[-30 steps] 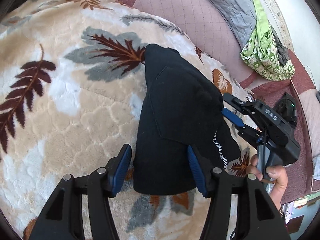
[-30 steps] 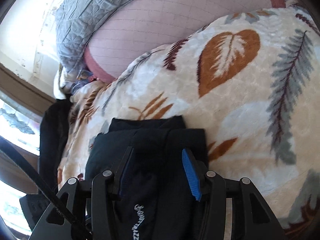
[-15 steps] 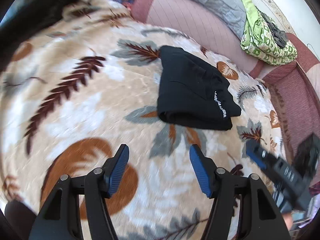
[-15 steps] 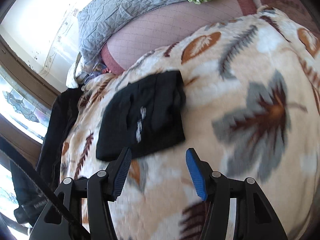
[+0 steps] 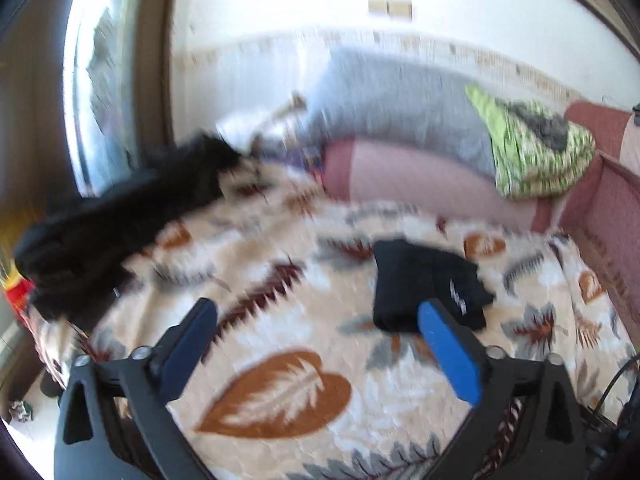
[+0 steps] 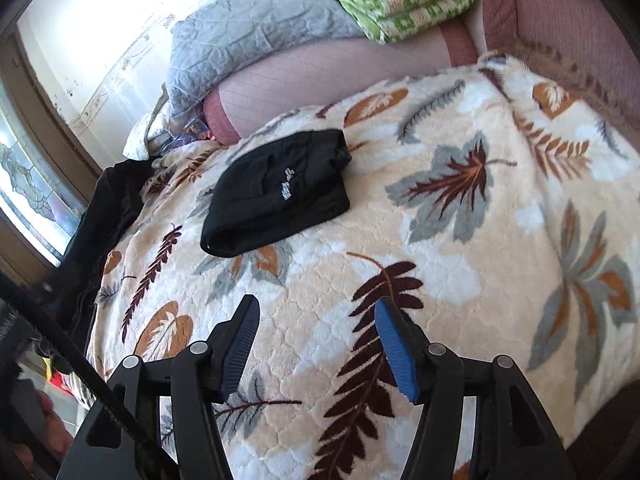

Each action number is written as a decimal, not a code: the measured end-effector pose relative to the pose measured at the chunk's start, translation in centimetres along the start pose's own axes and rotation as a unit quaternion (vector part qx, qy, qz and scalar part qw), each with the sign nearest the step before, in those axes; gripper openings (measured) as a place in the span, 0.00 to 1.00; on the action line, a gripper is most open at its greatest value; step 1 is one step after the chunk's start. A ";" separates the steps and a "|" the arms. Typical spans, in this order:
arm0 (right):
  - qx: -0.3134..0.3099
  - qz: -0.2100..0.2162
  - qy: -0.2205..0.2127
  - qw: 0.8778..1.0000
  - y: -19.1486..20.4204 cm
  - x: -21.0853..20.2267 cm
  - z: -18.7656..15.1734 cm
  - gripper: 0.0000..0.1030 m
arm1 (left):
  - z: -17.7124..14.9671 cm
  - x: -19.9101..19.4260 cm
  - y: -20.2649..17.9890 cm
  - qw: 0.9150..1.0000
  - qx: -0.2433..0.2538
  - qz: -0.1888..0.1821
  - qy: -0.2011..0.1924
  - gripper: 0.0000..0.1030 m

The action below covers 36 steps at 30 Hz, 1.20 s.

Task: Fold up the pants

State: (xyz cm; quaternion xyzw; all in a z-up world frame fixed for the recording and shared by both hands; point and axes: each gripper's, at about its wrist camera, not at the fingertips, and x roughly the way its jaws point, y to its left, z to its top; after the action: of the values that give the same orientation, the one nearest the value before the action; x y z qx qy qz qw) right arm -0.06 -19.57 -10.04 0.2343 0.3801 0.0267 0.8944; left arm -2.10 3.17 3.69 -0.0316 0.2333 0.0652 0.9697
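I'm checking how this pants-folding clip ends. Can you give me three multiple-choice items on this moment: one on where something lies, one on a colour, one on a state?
1. Where do the folded pants lie?
A. on the leaf-print blanket
B. on the grey quilt
C. between the right gripper's pads

2. What colour are the pads of the right gripper?
A. red
B. blue
C. white

3. What is between the pads of the left gripper?
A. the pants
B. a green cloth
C. nothing

Answers:
1. A, the black bundle rests on the blanket, clear of both grippers.
2. B, both pads show blue.
3. C, its jaws are opening, with only blanket seen past them.
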 end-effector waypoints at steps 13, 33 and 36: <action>-0.078 -0.015 -0.052 0.996 5.1 -3.3 -0.8 0.75 | 1.9 -4.2 -0.6 0.995 0.018 -0.081 -0.051 1.00; -0.077 -0.049 -0.003 0.996 4.3 -0.3 -2.1 0.78 | -2.3 1.6 -1.8 0.989 0.032 -0.086 0.117 1.00; -0.080 -0.053 0.000 0.995 4.3 0.0 -2.2 0.78 | -2.6 1.8 -1.9 0.988 0.033 -0.086 0.124 1.00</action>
State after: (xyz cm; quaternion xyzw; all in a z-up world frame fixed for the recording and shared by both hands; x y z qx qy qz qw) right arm -1.07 -14.87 -9.46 0.1414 0.3883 0.0097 0.9106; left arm -1.39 1.21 0.57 -0.0270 0.3499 -0.0310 0.9359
